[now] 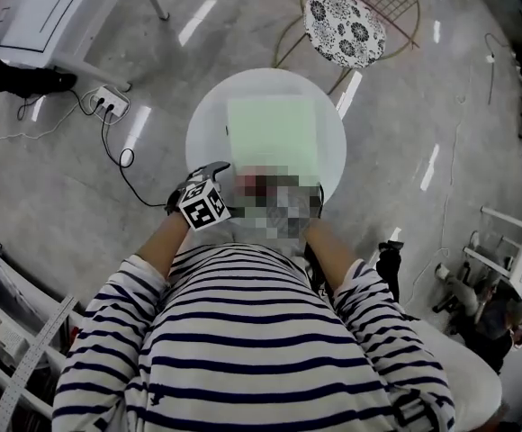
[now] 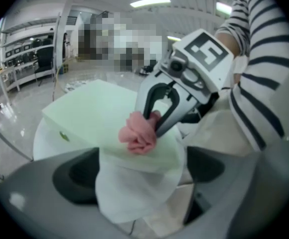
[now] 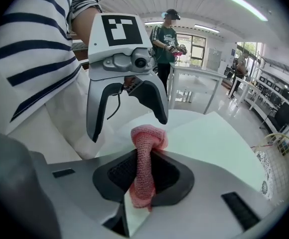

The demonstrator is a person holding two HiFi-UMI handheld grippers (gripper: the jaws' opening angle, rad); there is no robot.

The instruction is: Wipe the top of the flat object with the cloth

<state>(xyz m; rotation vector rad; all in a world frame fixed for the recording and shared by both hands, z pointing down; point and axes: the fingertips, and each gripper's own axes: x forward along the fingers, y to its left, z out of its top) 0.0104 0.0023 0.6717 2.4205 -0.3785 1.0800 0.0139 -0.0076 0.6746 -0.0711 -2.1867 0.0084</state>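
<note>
**Round white table: cloth at near edge of flat object**

Round white table (image 1: 207,124) carries the pale green flat object (image 1: 274,138), centre frame in head view. R gripper (image 2: 152,126) is clamped tight on the pink cloth (image 2: 137,136), which looks pressed onto the flat object's near edge, lower centre. Rest of its top runs away toward top of frame, so wipe prob. goes forward. L gripper (image 3: 128,127) is wide apart w/ nothing held, just beside at left.
</note>
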